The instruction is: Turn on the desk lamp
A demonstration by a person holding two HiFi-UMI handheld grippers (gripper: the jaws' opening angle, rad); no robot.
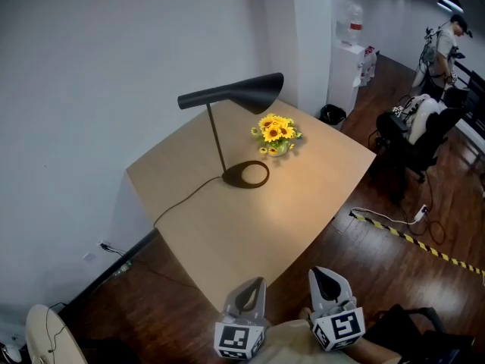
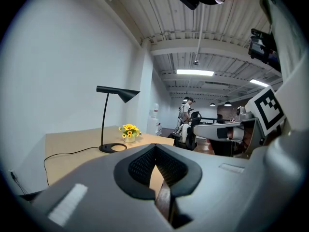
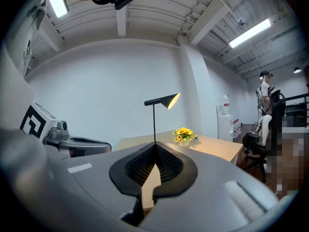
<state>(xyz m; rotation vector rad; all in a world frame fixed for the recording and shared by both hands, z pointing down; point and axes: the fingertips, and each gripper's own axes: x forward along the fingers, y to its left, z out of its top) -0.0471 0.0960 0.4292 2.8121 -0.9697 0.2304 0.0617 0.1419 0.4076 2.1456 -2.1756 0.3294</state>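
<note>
- Head view: a pale wooden table (image 1: 303,203) is standing cornered against a white wall, on a dark wood floor (image 1: 379,256). Farther back, a water dispenser (image 1: 350,59) is standing by a pillar and a black chair (image 1: 420,139) is sitting near a person (image 1: 443,48).
- A small vase (image 1: 278,149) is holding yellow sunflowers (image 1: 276,130), just beside the lamp's ring base.
- The lamp (image 1: 235,93) – black, with a thin stem and a cone shade – is standing toward the far side of the table. Warm light is falling on the wood around the flowers, and its cord (image 1: 182,199) is trailing off the left edge.
- The left gripper (image 1: 256,283) and right gripper (image 1: 322,273) are hovering at the near edge, well apart from the lamp.
- Left gripper view: the jaws are pressing together at their tips, with nothing between them. The lamp (image 2: 118,92) is rising beyond them.
- Right gripper view: these jaws are also clenched on nothing – the lamp's shade (image 3: 164,100) is glowing yellow inside, above the sunflowers (image 3: 184,134).
</note>
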